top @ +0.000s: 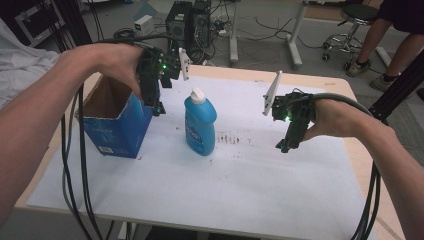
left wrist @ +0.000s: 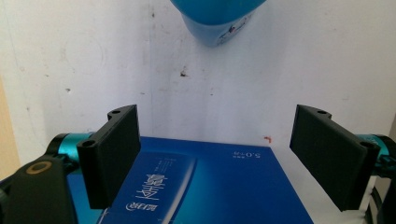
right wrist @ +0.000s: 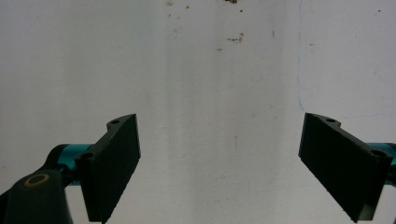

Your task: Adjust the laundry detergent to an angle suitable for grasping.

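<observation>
- While both grippers hang above the white table cover, nothing is grasped by either.
- Left gripper: jaws are spread wide and released; the blue carton is seen directly beneath and between them in the left gripper view, its open top tilted away, judged so that something can be dropped in.
- Blue bottle: stood upright with its white cap on, just beyond the left jaws and clear of the carton, judged to be placed within easy reach for packing.
- Right gripper: jaws are parted and empty, with bare cover between and beneath them; it is held well apart from the bottle, judged to be waiting.
</observation>
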The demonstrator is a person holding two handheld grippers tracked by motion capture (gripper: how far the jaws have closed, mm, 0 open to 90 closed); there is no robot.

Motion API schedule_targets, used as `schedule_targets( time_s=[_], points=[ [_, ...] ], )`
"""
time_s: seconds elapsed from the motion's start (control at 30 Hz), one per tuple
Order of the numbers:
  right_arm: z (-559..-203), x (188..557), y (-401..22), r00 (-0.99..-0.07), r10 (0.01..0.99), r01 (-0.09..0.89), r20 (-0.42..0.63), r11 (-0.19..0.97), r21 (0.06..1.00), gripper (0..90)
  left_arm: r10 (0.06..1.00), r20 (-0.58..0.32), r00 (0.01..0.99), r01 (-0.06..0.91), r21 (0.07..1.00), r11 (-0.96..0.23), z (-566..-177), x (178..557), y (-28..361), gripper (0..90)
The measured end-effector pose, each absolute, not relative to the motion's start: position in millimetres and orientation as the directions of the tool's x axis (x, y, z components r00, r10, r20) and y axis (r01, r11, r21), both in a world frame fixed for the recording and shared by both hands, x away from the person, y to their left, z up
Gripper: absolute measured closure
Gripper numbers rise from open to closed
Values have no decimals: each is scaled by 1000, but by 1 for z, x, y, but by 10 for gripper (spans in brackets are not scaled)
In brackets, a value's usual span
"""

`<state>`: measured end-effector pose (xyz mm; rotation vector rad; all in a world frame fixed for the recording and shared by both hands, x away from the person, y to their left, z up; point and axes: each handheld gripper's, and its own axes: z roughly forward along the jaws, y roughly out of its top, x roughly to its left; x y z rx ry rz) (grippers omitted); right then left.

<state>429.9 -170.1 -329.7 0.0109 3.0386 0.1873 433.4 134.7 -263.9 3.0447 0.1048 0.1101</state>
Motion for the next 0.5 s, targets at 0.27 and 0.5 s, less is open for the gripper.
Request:
schedule_targets(
  time_s=[0.27,0.5],
  points=[
    [-329,428,-170,-996,10,0,-90,993,118,119,76,82,994,69,90,-994,-262,431,132,163],
    [-328,426,-172,-996,4,-7,-91,993,115,118,81,91,992,72,97,-993,-257,425,132,163]
  ],
)
